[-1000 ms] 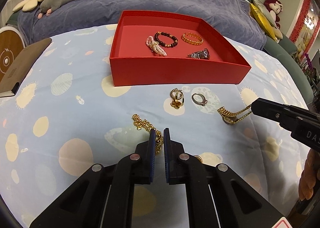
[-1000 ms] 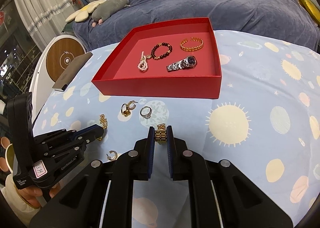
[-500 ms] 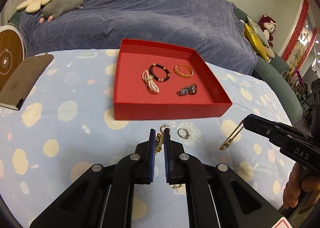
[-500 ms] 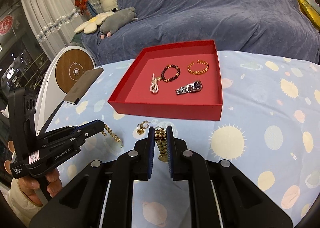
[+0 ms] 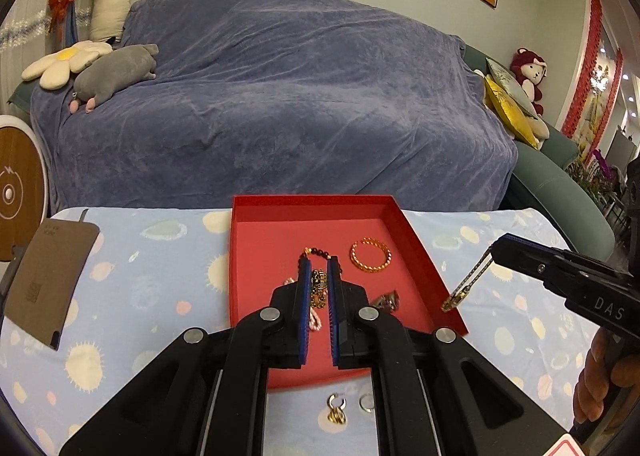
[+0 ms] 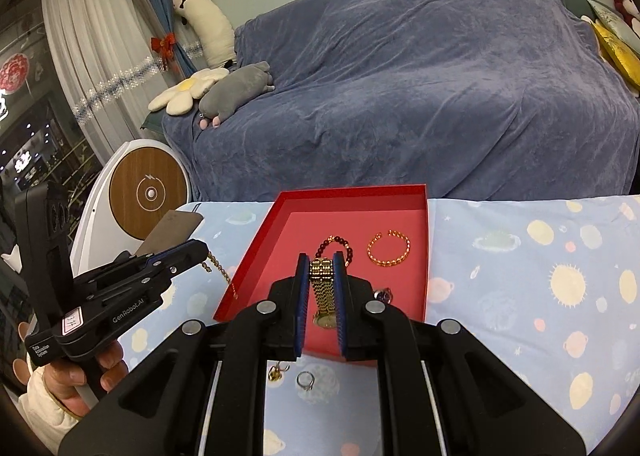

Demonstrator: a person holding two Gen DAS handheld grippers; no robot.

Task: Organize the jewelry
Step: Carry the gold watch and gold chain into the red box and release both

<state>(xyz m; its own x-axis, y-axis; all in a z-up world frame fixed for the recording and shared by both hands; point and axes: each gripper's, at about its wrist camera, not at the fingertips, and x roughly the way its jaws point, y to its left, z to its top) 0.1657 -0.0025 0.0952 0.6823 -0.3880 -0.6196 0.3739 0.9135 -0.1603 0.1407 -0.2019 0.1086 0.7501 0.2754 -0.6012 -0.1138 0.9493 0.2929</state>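
Above the red tray point(image 6: 426, 252), at its 6 o'clock edge, the right gripper point(image 6: 322, 288) clamps a gold watch point(image 6: 323, 296) hanging lengthwise; the left gripper point(image 5: 319, 288) pinches a chain point(image 5: 318, 288).

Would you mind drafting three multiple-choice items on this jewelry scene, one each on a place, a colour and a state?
1. Where does the gold bangle lie?
A. inside the tray
B. on the tablecloth
C. on the sofa

2. What colour is the tray?
A. blue
B. red
C. white

3. What is the right gripper doing?
A. hanging open and empty
B. resting on the tablecloth
C. holding a gold watch

Answers: 1 A, the bangle rests on the tray floor near the dark bead bracelet. 2 B, its walls and floor are red. 3 C, the watch band sits clamped between the blue pads, hanging above the tray.
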